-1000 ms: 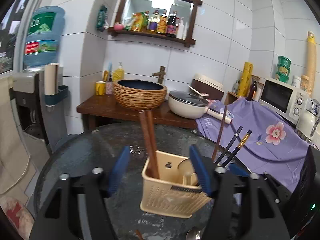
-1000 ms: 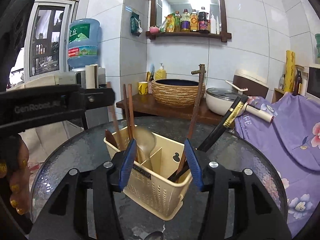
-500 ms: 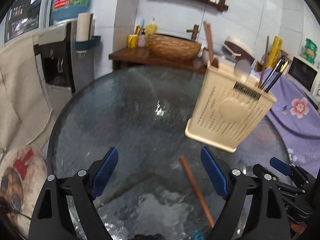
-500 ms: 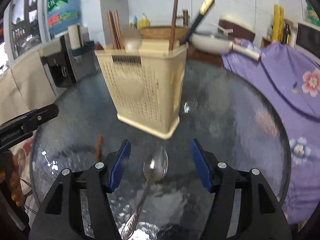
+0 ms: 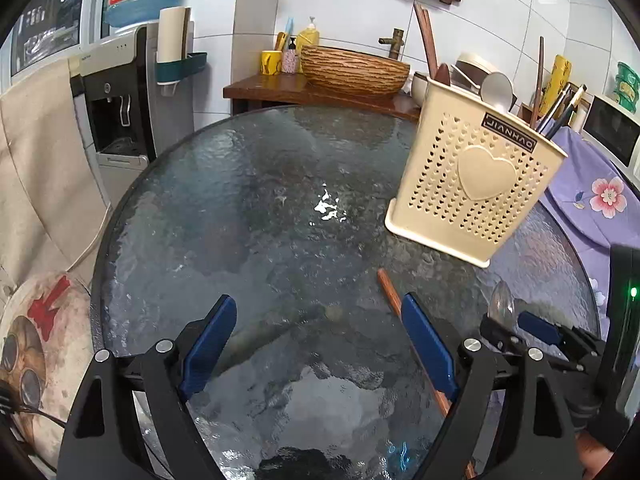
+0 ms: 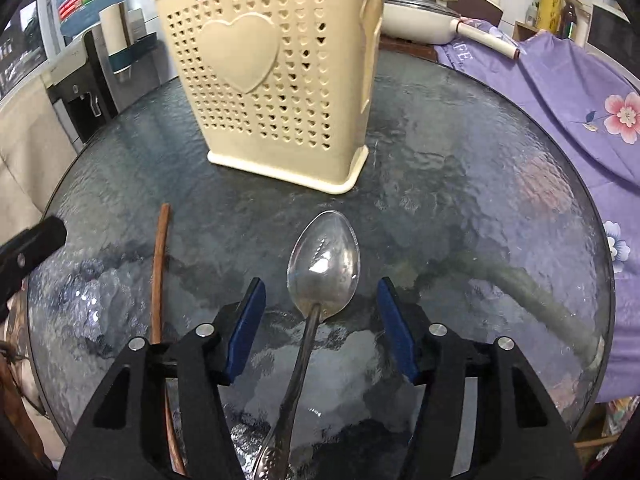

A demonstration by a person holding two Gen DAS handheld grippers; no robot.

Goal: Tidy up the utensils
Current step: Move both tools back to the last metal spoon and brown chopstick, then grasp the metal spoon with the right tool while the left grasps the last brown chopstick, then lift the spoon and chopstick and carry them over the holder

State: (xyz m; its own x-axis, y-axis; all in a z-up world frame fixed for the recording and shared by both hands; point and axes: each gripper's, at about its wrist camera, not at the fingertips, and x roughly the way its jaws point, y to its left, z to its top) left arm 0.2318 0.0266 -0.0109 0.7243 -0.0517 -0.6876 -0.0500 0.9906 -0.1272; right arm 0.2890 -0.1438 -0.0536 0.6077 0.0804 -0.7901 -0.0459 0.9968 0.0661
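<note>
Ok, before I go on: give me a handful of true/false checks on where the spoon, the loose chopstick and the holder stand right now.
1. The metal spoon lies on the glass table, bowl toward the utensil holder. True.
2. The right gripper is clamped on the spoon. False: its jaws are closing, but the pads stand clear of the handle on both sides.
3. A brown chopstick lies flat on the table, left of the spoon in the right wrist view. True.
4. The holder has tipped over. False: it stands upright on its base.
5. The left gripper holds the chopstick. False: its jaws are wide open with nothing between them; the chopstick runs behind one pad.
</note>
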